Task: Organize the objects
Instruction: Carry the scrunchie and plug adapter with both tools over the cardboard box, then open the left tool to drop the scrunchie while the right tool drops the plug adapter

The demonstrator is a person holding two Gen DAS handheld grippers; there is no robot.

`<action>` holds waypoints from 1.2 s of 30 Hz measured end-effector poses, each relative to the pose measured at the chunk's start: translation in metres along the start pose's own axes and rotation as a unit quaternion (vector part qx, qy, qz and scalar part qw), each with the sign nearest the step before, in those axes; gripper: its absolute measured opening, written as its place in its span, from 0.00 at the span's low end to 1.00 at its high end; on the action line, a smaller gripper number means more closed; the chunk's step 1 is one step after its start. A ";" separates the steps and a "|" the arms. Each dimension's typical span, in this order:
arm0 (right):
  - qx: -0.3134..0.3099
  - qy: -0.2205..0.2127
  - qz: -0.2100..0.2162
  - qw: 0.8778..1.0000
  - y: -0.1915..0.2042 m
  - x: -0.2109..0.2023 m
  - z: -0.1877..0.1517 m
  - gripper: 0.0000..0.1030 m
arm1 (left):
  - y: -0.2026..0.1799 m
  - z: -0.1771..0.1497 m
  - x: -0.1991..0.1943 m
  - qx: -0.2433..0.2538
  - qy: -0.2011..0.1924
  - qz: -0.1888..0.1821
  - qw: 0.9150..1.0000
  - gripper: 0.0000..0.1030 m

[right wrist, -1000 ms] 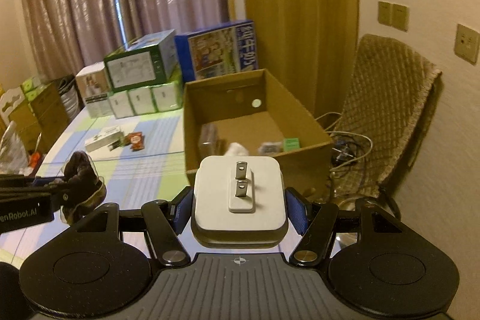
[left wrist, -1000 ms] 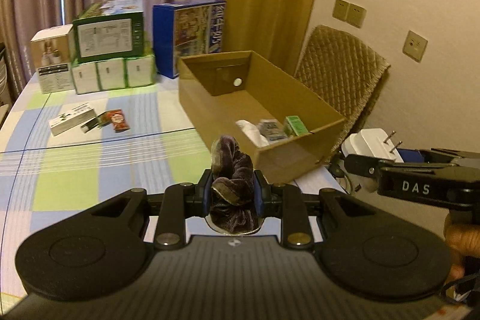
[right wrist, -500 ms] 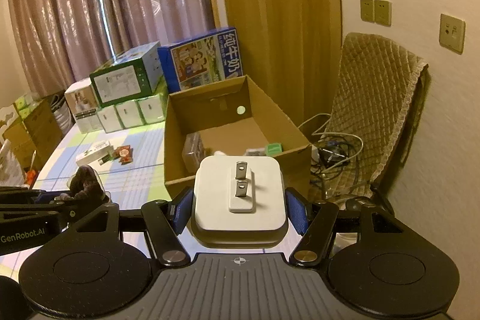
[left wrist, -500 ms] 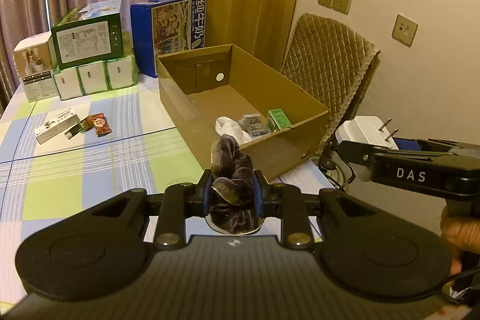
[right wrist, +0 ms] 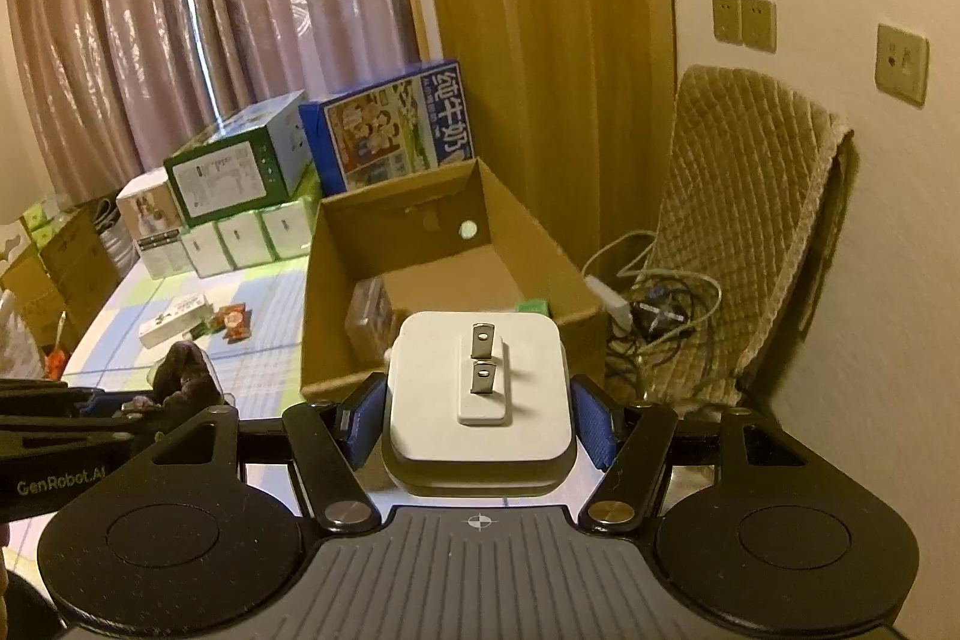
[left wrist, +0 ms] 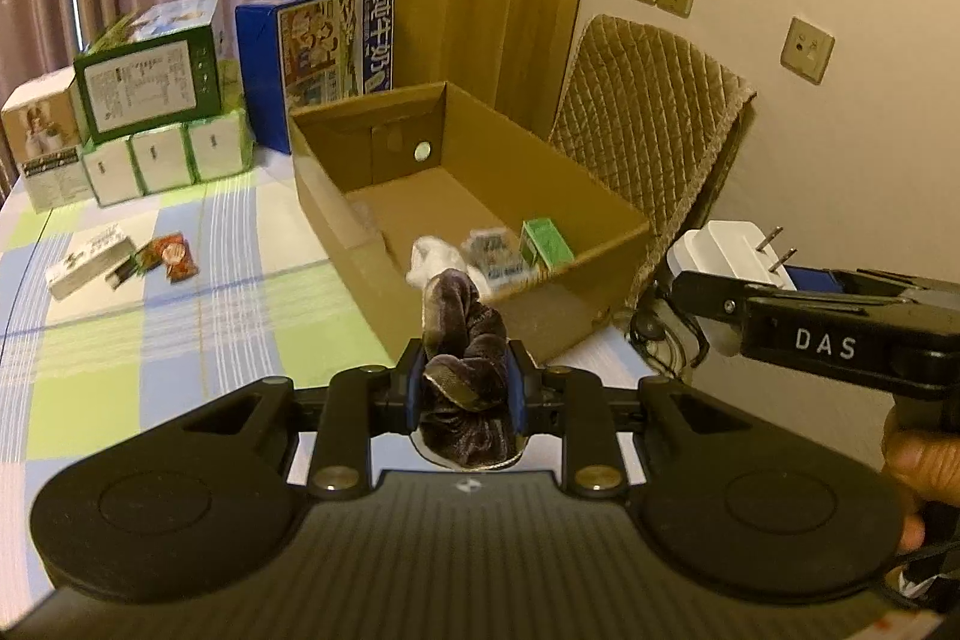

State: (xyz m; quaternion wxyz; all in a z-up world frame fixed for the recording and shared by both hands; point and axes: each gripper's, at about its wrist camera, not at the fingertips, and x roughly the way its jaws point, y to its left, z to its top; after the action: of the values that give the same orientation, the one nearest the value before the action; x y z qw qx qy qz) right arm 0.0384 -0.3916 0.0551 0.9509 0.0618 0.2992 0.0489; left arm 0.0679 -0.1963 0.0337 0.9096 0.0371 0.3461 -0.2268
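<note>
Up front in the left wrist view, the left claw is clamping a dark velvet scrunchie between its blue pads, holding it above the checked bench just short of the open cardboard box. Inside the box a white cloth, a small packet and a green carton are lying near the front wall. At right, the right claw is gripping a white plug adapter, prongs pointing up and right, with a hand on its handle. A white pack and a red sachet are lying on the bench left of the box; stacked product boxes are sitting at the far edge.

Now the right wrist view: the right claw is closing on the white plug adapter, prongs facing the camera, hovering before the box's near edge. The left claw with the scrunchie is showing at left. A quilted chair is standing beside the box, cables on its seat.
</note>
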 end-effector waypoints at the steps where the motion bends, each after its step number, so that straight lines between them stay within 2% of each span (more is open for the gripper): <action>1: -0.001 -0.002 0.000 1.000 -0.002 0.002 0.005 0.60 | 0.000 0.005 0.004 0.003 -0.002 0.002 1.000 0.22; 14: -0.006 -0.006 0.022 1.000 -0.019 0.066 0.072 0.60 | -0.004 0.063 0.076 0.033 0.010 -0.002 0.999 0.22; 23: -0.001 0.003 0.021 1.000 -0.029 0.108 0.092 0.60 | 0.006 0.084 0.119 0.036 0.022 0.000 0.999 0.24; 26: 0.005 0.008 0.023 1.000 -0.031 0.117 0.092 0.60 | 0.009 0.086 0.132 0.038 0.025 0.001 0.999 0.33; 27: 0.009 0.010 0.024 1.000 -0.032 0.120 0.092 0.60 | 0.011 0.087 0.137 0.036 0.021 -0.003 0.999 0.45; 28: 0.013 0.012 0.025 1.000 -0.034 0.121 0.091 0.60 | 0.013 0.087 0.141 0.037 0.023 -0.003 0.999 0.50; 36: 0.024 0.023 0.028 0.999 -0.038 0.127 0.083 0.60 | 0.030 0.081 0.131 0.023 0.018 0.018 0.999 0.50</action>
State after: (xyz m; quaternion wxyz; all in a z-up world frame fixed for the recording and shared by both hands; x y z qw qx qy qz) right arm 0.1919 -0.4199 0.0461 0.9403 0.0921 0.3203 0.0692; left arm 0.2174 -0.2381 0.0078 0.9062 0.0686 0.3562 -0.2174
